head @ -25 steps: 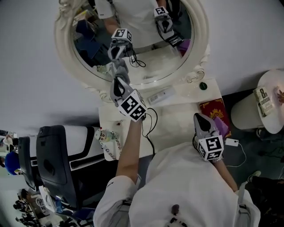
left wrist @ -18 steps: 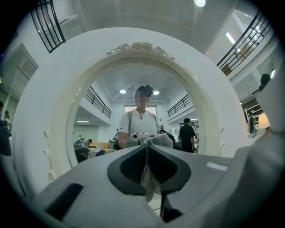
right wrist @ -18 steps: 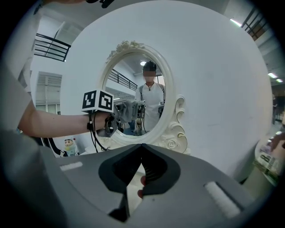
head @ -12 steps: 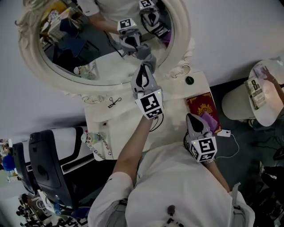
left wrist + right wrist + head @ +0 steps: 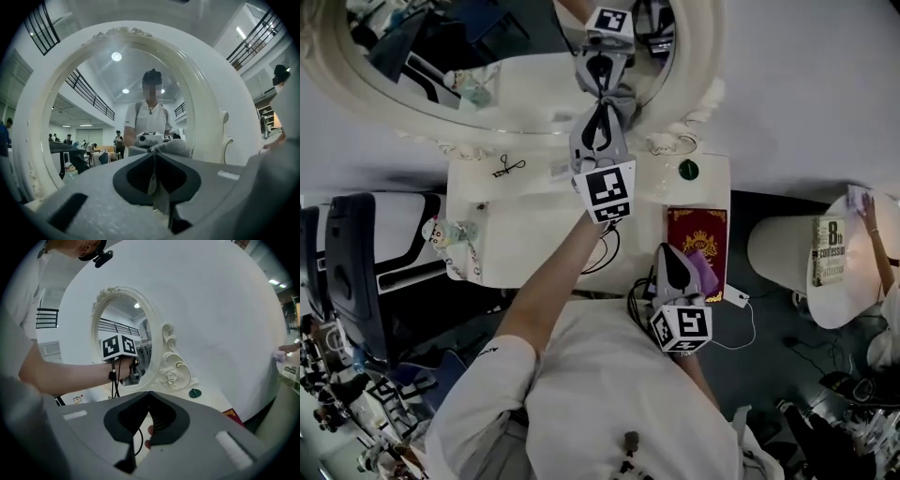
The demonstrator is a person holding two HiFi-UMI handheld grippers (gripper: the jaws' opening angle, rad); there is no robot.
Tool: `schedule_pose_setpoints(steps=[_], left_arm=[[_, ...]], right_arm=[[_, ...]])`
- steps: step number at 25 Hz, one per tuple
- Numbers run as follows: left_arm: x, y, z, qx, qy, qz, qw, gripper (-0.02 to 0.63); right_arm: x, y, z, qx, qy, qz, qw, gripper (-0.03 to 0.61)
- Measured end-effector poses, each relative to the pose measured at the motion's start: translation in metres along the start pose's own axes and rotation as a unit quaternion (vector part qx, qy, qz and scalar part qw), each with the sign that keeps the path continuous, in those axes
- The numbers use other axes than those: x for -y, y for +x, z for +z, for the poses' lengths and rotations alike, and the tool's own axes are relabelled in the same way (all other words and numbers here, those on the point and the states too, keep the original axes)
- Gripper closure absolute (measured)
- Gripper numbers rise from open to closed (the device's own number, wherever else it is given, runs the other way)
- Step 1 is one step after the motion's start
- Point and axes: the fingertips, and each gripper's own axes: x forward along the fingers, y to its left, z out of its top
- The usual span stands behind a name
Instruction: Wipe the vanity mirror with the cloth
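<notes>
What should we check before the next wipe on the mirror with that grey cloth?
1. Cloth gripped: ok. The left hand-held gripper has its jaws shut on it.
2. Cloth on the mirror glass: ok. It meets its own reflection near the lower rim.
3. Right hand-held gripper out of the way: ok. It is shut and empty, low beside the red book.
4. Green knob on the table clear of the cloth: ok, they are apart.
5. Glass clean where wiped: cannot tell.
</notes>
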Motion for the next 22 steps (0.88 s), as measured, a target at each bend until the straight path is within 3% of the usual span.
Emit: schedule_pose_setpoints(steps=[6, 11, 22], left_arm=[[-0.014, -0.002, 0.002, 0.000, 0.040, 0.015, 0.9991, 0.594], [-0.046, -0.008, 0.004, 0.002, 0.056, 0.031, 0.9979, 0.594], [-0.126, -0.022, -0.004, 0.010, 0.030, 0.055, 0.9980, 0.594]], right_arm=[[0.001, 0.016, 0.000, -0.006, -0.016, 0.045, 0.999, 0.571], [-0.005, 0.014, 0.005, 0.004, -0.031, 0.048, 0.998, 0.571], [0.004, -0.023, 0.001, 0.013, -0.037, -0.073, 0.997, 0.571]])
